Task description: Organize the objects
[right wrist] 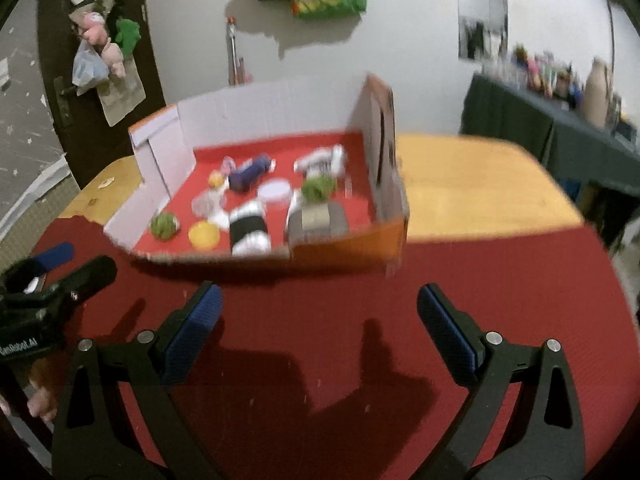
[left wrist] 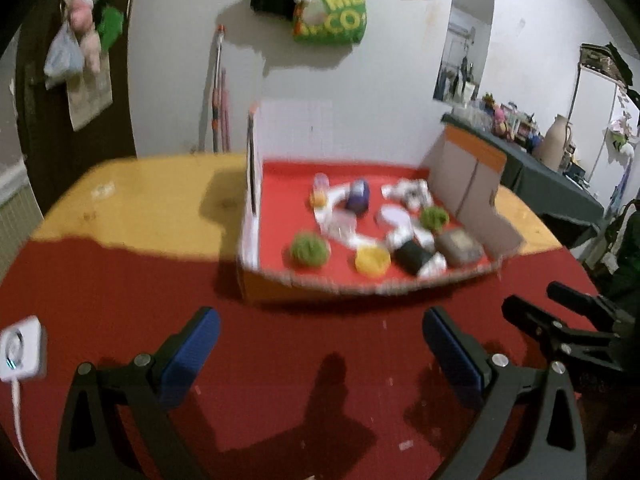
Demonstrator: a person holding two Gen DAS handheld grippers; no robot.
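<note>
Both my tools, left tool (left wrist: pixel 320 344) and right tool (right wrist: pixel 318 320), hang wide open and empty, cardboard box (right wrist: pixel 340 246) of clutter at 12 o'clock, neither nearer.

Table (left wrist: pixel 160 192) bears red mat (left wrist: pixel 280 360), cardboard box (left wrist: pixel 304 292).

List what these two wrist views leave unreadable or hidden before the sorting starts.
- Small white items at the back of the cardboard box: motion blur in both views, so what they are is unclear.
- Grey block's label: blurred, unreadable.
- Box's far right corner: hidden by its raised flap in the right wrist view.
- Left tongs and right tongs: handles cut off by the bottom edge.
- Green bag's lettering: cropped at the top edge.
</note>
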